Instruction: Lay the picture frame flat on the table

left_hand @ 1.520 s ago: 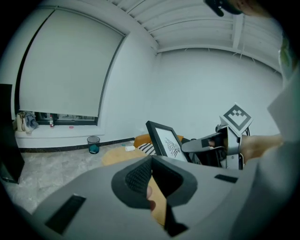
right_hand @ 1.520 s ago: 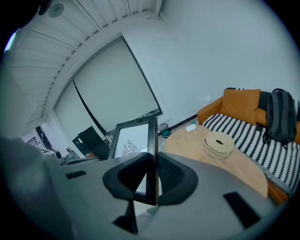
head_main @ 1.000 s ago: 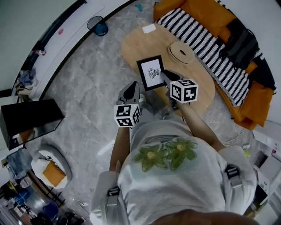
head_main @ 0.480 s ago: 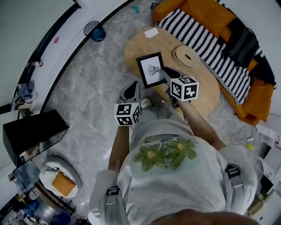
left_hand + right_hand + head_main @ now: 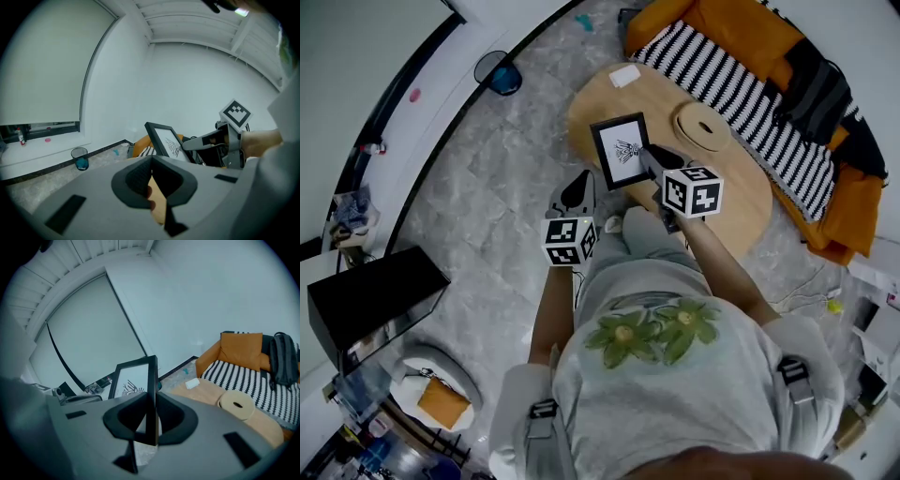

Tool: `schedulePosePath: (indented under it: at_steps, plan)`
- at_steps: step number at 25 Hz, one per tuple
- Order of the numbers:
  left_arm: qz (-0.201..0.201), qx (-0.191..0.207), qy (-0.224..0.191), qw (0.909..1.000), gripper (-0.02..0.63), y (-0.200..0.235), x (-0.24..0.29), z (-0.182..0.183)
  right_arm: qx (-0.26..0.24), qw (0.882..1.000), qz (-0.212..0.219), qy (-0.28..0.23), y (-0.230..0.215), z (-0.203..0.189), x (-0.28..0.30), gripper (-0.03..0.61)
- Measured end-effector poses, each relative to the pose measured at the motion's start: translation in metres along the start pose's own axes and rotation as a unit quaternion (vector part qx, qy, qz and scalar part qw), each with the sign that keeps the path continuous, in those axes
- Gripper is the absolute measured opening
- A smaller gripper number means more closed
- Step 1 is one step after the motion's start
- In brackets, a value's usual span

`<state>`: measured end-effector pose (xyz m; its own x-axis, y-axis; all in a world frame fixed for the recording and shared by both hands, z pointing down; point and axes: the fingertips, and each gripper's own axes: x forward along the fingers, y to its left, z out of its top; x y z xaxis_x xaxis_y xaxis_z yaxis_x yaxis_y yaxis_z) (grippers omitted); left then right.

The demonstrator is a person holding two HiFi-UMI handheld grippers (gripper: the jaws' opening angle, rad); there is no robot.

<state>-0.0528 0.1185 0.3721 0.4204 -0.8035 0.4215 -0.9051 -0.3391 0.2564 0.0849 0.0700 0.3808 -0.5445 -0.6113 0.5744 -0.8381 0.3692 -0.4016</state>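
Grey jaws of the right gripper [image 5: 151,420] are closed on the right-hand side edge of the picture frame [image 5: 620,151], the thin black moulding standing straight up between the two pads with no gap on either side. The left gripper [image 5: 152,161] holds nothing: its pads meet at the tips, and only a sliver of pale wood shows below the point where they touch. The frame stands upright in portrait, long axis running up and down, its top leaning a little away from the person, and its white sheet with a small dark line drawing faces back toward the person and the left gripper. It sits over the near-left end of the oval wooden table [image 5: 736,178], near a round wooden disc with a hole in its middle [image 5: 703,125]; whether its lower edge rests on the tabletop or hangs just clear of it cannot be made out. The right forearm [image 5: 722,267] reaches forward from the body across the table's near edge, with the marker cube on top of its gripper and the jaws pointing leftward into the frame. The left forearm [image 5: 551,309] also stretches forward, its gripper lower and to the left of the frame, apart from it, over the grey marbled floor [image 5: 487,187] beside the table.
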Motion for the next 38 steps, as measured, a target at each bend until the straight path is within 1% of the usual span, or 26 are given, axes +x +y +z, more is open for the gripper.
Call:
schedulePosePath:
  at_steps: [3, 6, 10, 14, 17, 24, 38]
  plan:
    - [0.009, -0.011, 0.003, 0.9999, 0.014, 0.011, 0.006, 0.001, -0.004, 1.0, 0.003, 0.009, -0.002, 0.003, 0.012, 0.072]
    - [0.015, -0.009, 0.007, 0.9998, 0.014, 0.022, 0.018, 0.007, -0.005, 1.0, 0.01, 0.013, -0.005, 0.012, 0.029, 0.072]
    - [0.017, -0.011, 0.013, 0.9997, 0.014, 0.032, 0.028, 0.015, 0.007, 1.0, 0.017, 0.015, -0.007, 0.021, 0.044, 0.072]
    - [0.02, 0.005, 0.02, 0.9996, 0.014, 0.042, 0.046, 0.023, 0.012, 1.0, 0.018, 0.011, -0.014, 0.034, 0.058, 0.072]
    - [0.013, 0.003, 0.023, 0.9997, 0.014, 0.044, 0.054, 0.022, 0.012, 1.0, 0.014, 0.014, -0.018, 0.034, 0.066, 0.072]
    - [0.01, -0.009, 0.035, 0.9993, 0.014, 0.054, 0.066, 0.012, 0.008, 1.0, -0.001, 0.023, -0.027, 0.034, 0.078, 0.072]
    - [0.011, -0.03, 0.049, 0.9983, 0.014, 0.063, 0.088, -0.002, 0.009, 0.998, 0.001, 0.055, -0.042, 0.023, 0.109, 0.072]
